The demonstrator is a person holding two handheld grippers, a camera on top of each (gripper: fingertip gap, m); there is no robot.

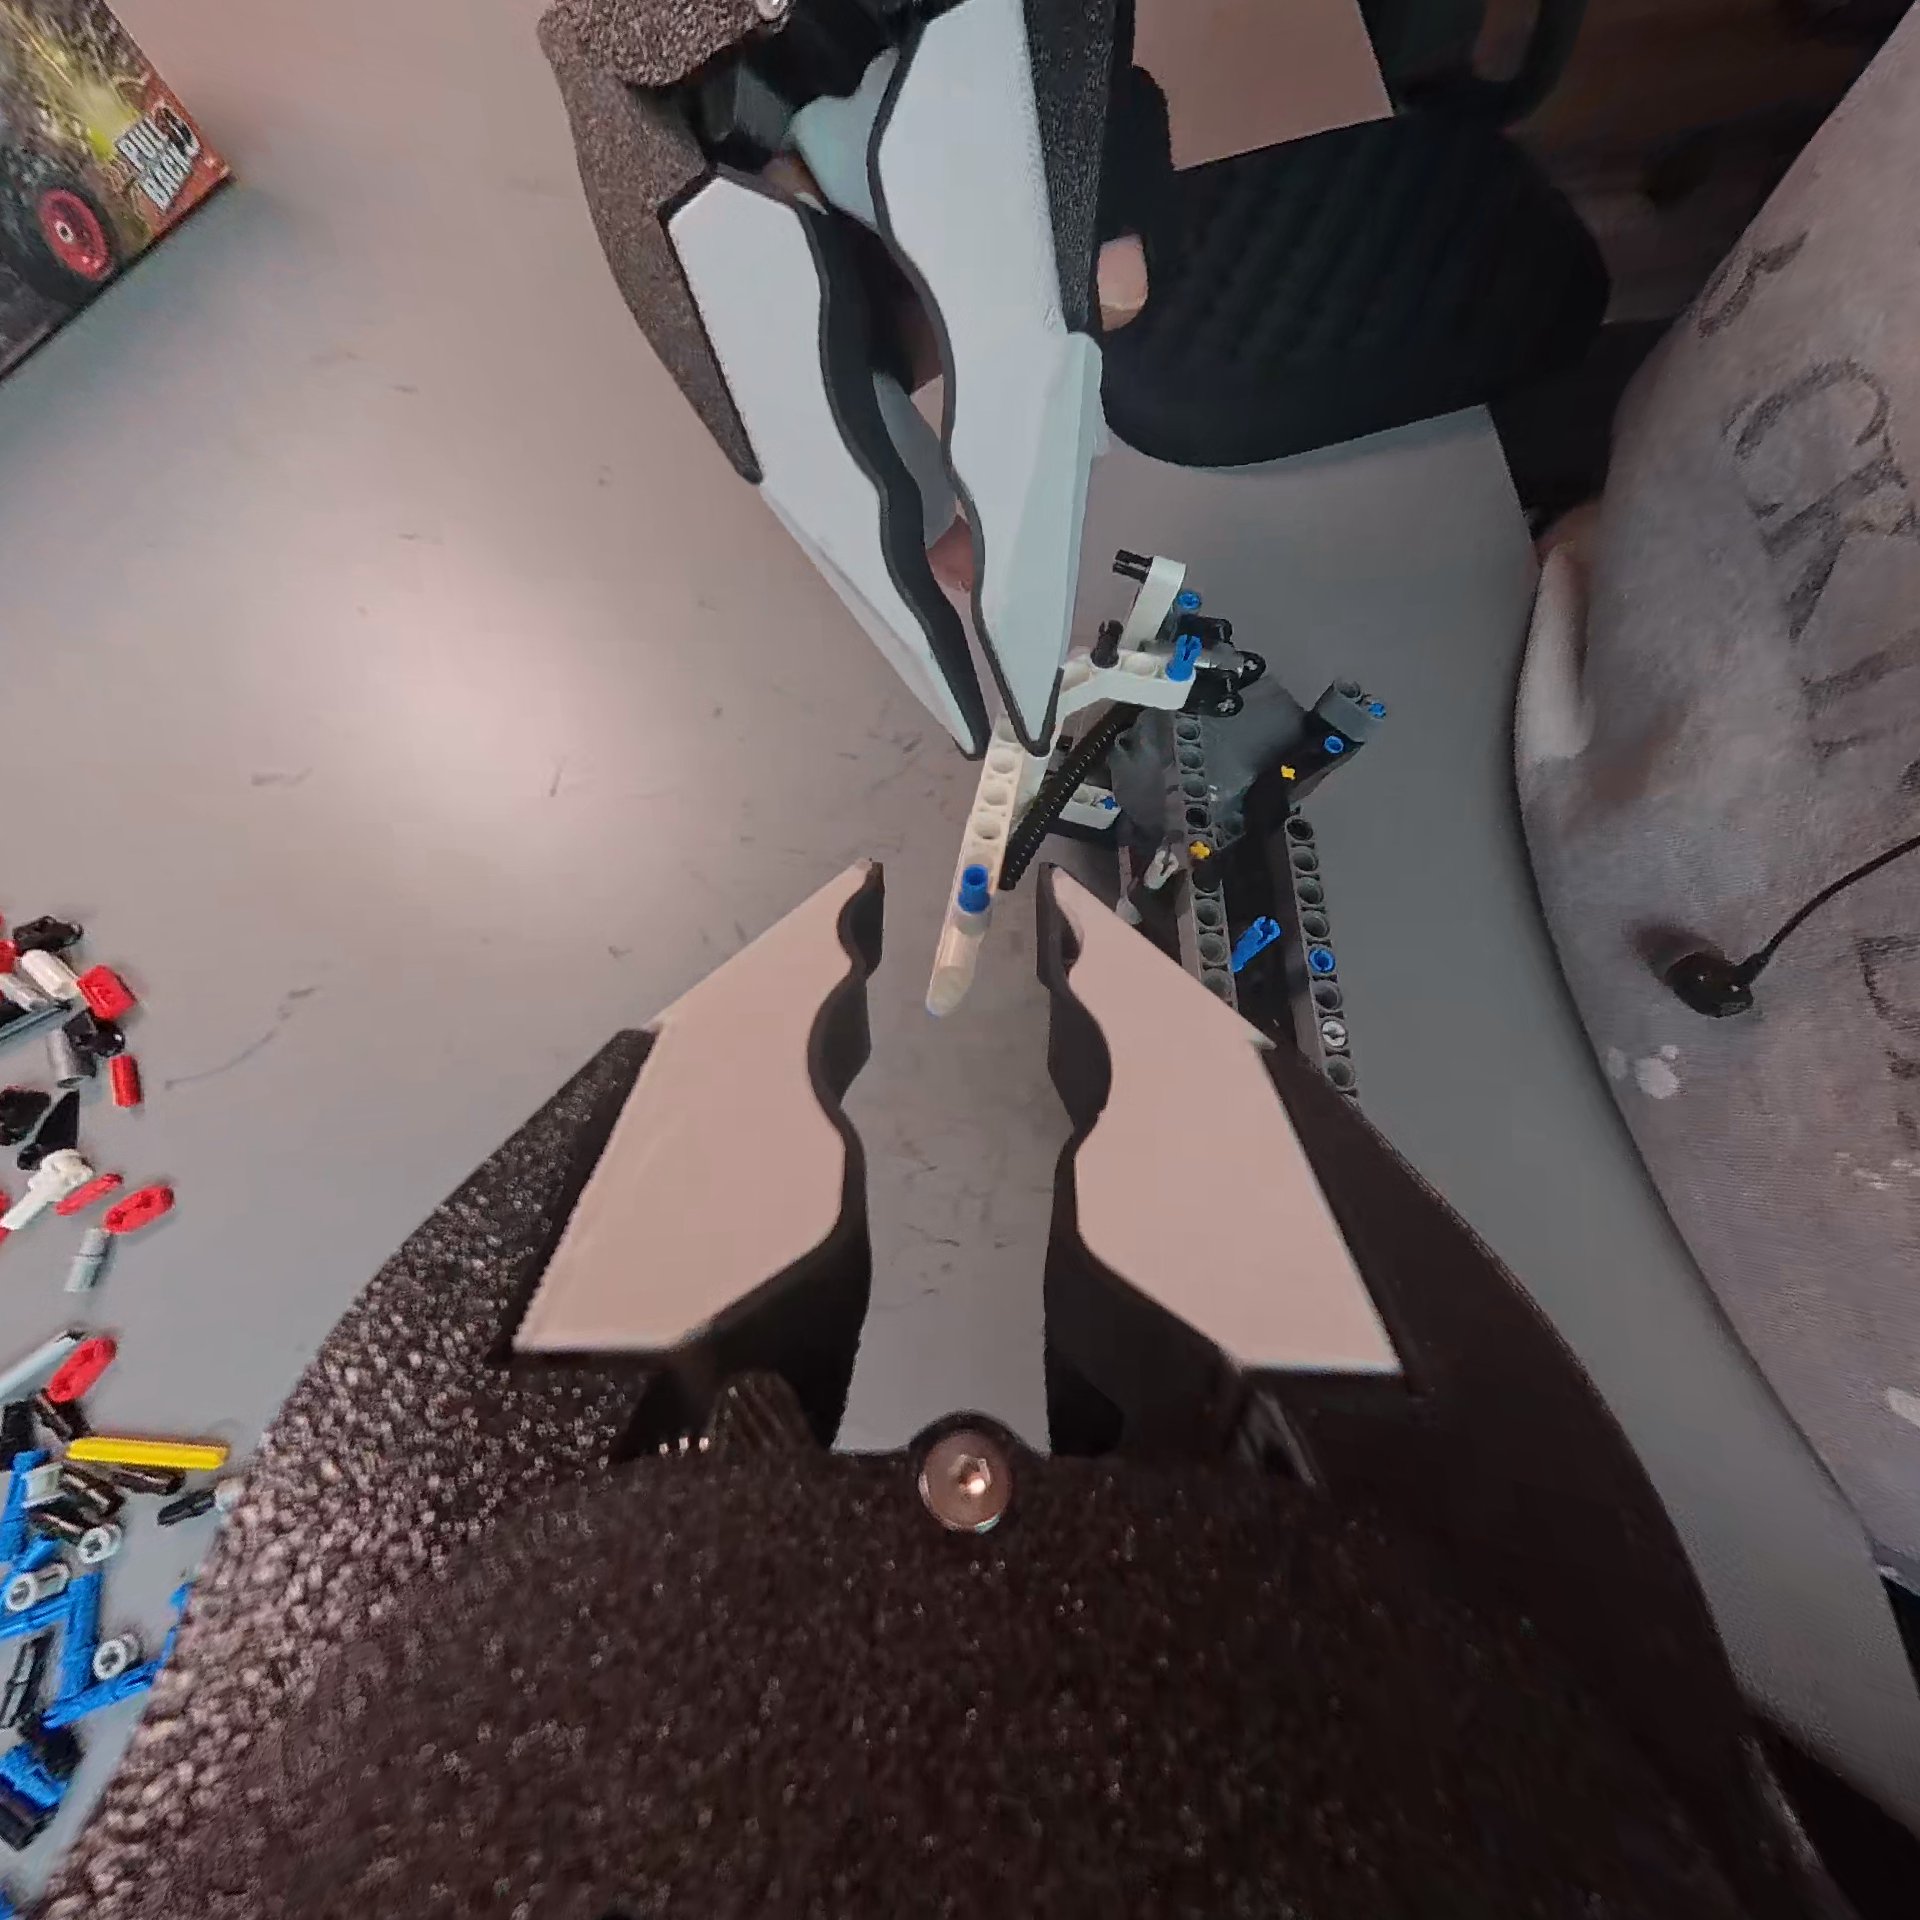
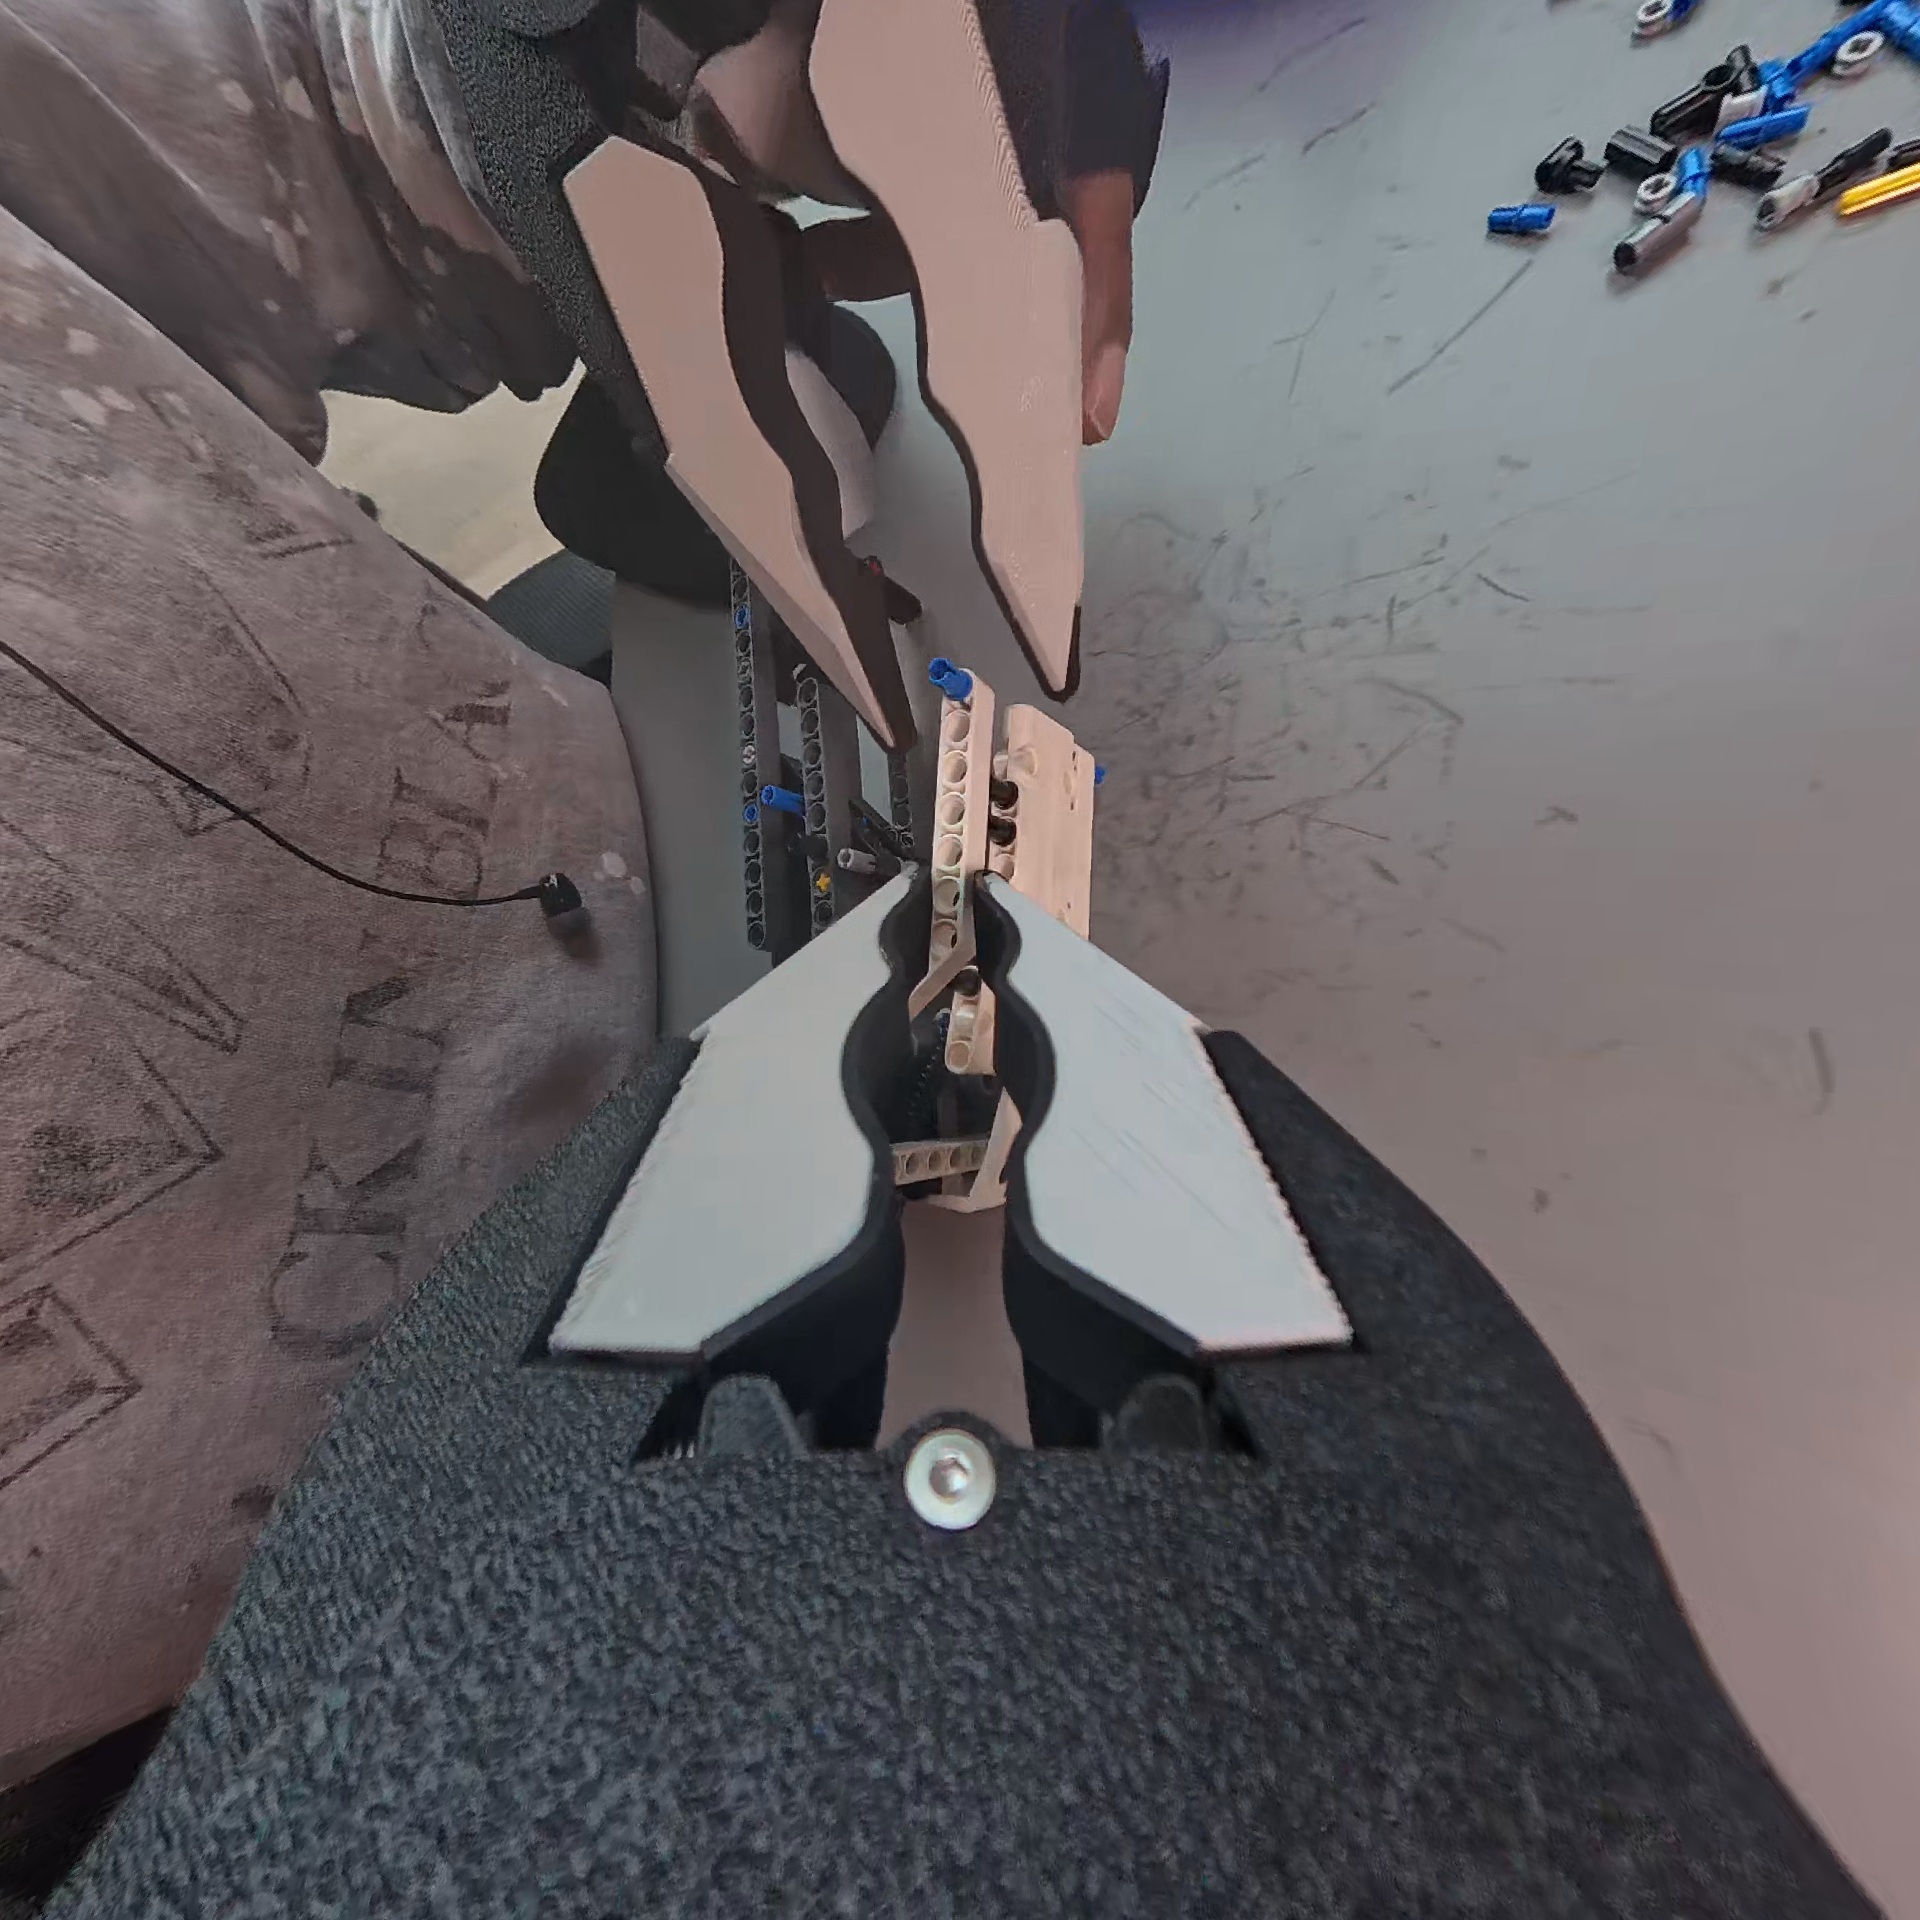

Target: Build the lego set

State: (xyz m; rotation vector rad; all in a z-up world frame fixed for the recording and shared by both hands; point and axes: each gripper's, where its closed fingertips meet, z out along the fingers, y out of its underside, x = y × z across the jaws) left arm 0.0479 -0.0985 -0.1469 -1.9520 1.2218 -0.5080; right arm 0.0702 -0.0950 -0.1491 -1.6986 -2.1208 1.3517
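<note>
The left gripper [image 1: 958,883] stands with its jaws parted and nothing between them, the tips flanking the free end of a white beam [image 1: 977,883] without touching it. A blue pin [image 1: 974,889] sits in that beam near its end. The right gripper [image 2: 948,883] is clamped on the same white sub-assembly [image 2: 961,831], its tips pinching the beam partway along, so the piece is held up off the grey table [image 1: 416,623]. Just beyond lies the dark grey chassis [image 1: 1247,862] of long holed beams, resting on the table near a person's grey garment [image 1: 1766,727]. Loose parts [image 1: 73,1143] are well apart at the table's far left side, and the set's box [image 1: 94,156] lies farther off.

Judgement: the step appears to be fitting or steadying the white piece. Recommended practice: keep the right grip firm and level, bring the left jaws square onto the beam end clear of the blue pin, then close gently. A skewed pinch could twist the beam out of alignment.
</note>
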